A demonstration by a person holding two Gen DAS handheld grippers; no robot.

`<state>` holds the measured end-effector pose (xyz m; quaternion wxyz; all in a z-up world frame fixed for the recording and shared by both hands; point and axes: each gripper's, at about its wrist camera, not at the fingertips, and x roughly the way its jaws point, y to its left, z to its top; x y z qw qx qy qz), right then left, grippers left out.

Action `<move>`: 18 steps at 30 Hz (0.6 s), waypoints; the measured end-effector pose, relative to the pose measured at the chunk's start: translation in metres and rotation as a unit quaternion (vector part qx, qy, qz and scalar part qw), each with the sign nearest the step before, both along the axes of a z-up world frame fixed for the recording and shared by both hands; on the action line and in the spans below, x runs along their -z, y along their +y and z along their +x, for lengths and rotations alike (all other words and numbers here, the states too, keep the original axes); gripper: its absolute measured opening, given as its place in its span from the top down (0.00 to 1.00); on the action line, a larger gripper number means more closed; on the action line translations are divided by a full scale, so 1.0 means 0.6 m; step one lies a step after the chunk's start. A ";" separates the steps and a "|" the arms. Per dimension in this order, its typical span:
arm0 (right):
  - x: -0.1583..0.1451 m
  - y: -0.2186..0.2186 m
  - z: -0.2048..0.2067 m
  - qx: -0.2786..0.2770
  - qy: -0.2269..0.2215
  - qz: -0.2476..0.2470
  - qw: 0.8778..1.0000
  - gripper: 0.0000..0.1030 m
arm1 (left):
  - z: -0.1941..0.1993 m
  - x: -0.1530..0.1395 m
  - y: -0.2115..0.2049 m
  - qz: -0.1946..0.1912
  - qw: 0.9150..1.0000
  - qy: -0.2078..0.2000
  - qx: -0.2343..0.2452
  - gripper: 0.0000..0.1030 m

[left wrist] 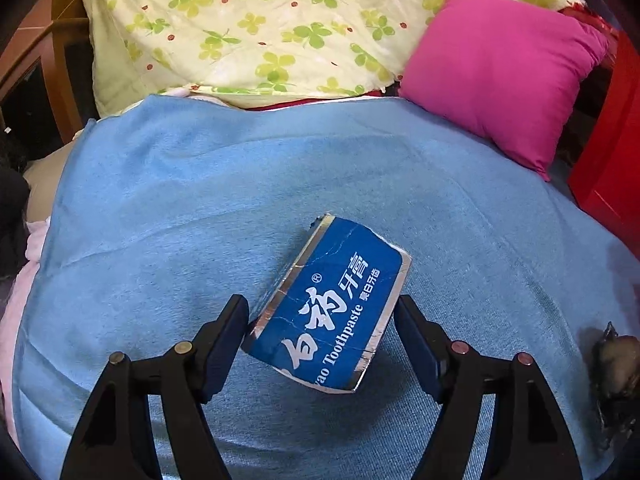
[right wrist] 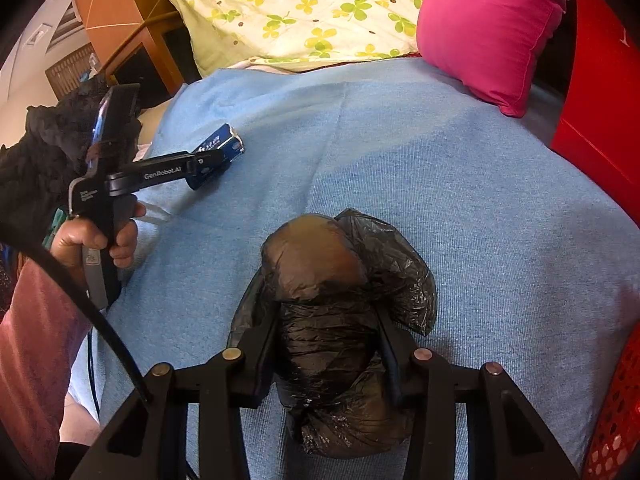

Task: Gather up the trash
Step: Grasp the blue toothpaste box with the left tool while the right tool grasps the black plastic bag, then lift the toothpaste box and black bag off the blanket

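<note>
A blue toothpaste box [left wrist: 332,300] lies on the blue blanket [left wrist: 200,200]. My left gripper [left wrist: 322,320] is open around its near end, left finger touching its edge, right finger a little apart. It also shows in the right wrist view [right wrist: 218,150] at the box [right wrist: 220,140]. My right gripper [right wrist: 328,320] is shut on a black plastic bag [right wrist: 332,280] stuffed with something, resting on the blanket [right wrist: 480,200]. The bag shows at the right edge of the left wrist view [left wrist: 616,372].
A pink pillow [left wrist: 500,72] and a clover-print quilt [left wrist: 260,28] lie at the back of the bed. A red box [right wrist: 600,100] stands at the right. A red mesh basket [right wrist: 616,420] sits at the lower right. Wooden furniture [right wrist: 120,20] stands left.
</note>
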<state>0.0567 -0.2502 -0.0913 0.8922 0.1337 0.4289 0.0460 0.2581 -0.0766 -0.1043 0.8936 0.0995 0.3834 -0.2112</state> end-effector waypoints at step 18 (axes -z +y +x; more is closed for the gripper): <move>-0.044 -0.015 -0.037 0.007 -0.045 0.003 0.999 0.57 | -0.047 -0.034 -0.014 -0.023 0.999 0.014 -0.018 0.31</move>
